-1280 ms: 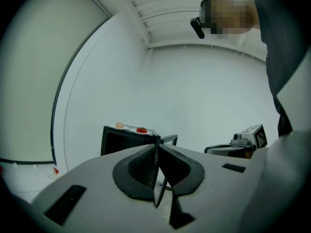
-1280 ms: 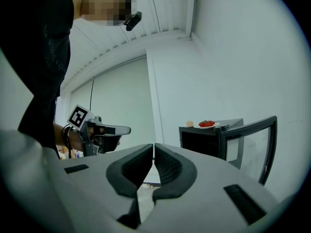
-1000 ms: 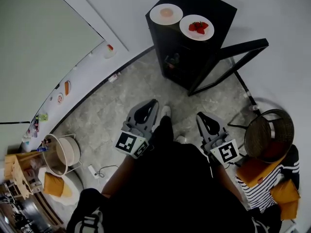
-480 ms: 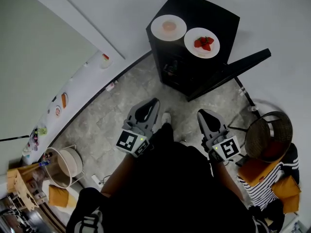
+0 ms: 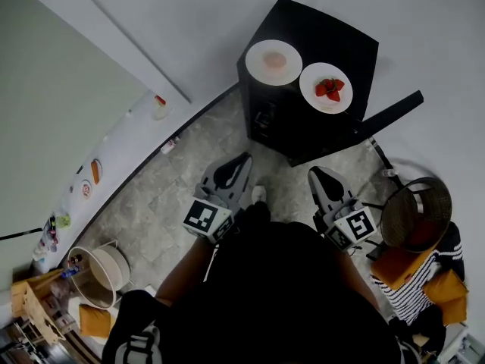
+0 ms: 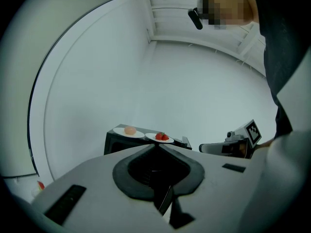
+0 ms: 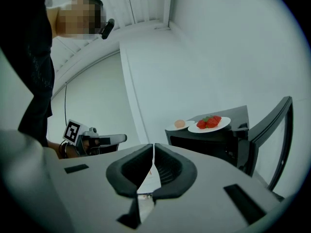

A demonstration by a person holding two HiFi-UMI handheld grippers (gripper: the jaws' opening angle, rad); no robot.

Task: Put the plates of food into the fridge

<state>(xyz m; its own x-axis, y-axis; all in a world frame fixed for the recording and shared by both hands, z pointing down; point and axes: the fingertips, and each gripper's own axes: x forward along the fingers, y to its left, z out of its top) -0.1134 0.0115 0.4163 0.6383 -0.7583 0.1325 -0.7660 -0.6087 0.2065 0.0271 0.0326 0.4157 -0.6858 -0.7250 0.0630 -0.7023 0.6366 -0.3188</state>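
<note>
fridge (image 5: 333,32): matt black | plates (image 5: 258,65): glossy (white) | floor (image 5: 174,196): mottled stone

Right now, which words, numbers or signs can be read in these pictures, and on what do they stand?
No words or numbers can be read anywhere.
Left cube, right cube: black-and-white square patterns only, no letters.
Small coloured things at the left: too small to read.

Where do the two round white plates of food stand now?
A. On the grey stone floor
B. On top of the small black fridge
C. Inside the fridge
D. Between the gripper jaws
B: the round white plate of red strawberries and the round white plate with a pale piece of food both rest on top of the small black fridge.
</note>
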